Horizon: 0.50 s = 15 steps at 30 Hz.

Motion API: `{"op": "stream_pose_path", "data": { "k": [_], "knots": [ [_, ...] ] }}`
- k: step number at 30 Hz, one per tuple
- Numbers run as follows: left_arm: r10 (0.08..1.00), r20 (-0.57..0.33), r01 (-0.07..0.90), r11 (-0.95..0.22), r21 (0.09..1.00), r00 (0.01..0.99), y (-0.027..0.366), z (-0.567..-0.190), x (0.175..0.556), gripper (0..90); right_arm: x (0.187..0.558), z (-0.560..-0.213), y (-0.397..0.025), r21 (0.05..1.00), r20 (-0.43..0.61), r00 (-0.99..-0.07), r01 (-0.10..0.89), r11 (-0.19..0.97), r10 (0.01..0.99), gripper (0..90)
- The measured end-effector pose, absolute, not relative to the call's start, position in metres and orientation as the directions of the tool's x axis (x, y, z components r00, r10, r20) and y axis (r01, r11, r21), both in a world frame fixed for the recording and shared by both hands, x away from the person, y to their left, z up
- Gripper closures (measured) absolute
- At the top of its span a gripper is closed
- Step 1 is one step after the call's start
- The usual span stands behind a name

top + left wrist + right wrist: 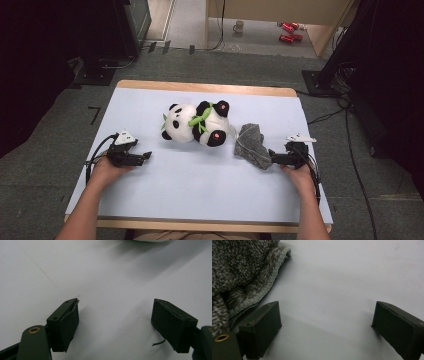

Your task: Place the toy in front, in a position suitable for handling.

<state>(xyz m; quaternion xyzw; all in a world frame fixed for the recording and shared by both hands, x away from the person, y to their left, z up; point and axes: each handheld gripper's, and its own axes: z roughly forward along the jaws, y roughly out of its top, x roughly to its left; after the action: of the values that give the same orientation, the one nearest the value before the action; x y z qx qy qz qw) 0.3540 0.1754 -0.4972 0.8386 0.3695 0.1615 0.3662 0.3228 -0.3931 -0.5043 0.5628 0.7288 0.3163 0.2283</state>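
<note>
A plush panda [197,123] lies on its side near the middle of the white table [200,190], a green bamboo sprig on its chest. Right of it lies a crumpled grey knitted cloth [252,145]. My right gripper [273,158] rests on the table at the cloth's near right edge, open, with bare table between its jaws. In the right gripper view the cloth [242,277] lies beside the left jaw. My left gripper [145,157] rests at the left of the table, open on nothing, pointing right. In the left gripper view the panda's white edge [150,240] shows at the top.
The table's wooden back edge [200,87] borders grey carpet. Beyond it stand a mug [239,26] and red cans [289,31] on the floor. Black stands and cables [350,130] sit to the right of the table.
</note>
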Motion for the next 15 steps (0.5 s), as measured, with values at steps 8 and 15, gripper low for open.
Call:
{"op": "stream_pose_path", "data": {
  "k": [8,15],
  "knots": [
    [0.739,0.001,0.502,-0.46,0.732,0.674,0.1752,-0.4971,0.3539,21.8,0.3228,-0.5044,-0.3929,0.719,0.02,-0.263,0.674,0.169,0.965,7.6],
    [0.745,-0.003,0.509,-0.453,0.732,0.667,0.174,-0.4969,0.3546,21.4,0.3229,-0.5045,-0.3929,0.719,0.02,-0.263,0.674,0.169,0.965,7.6]
  ]
}}
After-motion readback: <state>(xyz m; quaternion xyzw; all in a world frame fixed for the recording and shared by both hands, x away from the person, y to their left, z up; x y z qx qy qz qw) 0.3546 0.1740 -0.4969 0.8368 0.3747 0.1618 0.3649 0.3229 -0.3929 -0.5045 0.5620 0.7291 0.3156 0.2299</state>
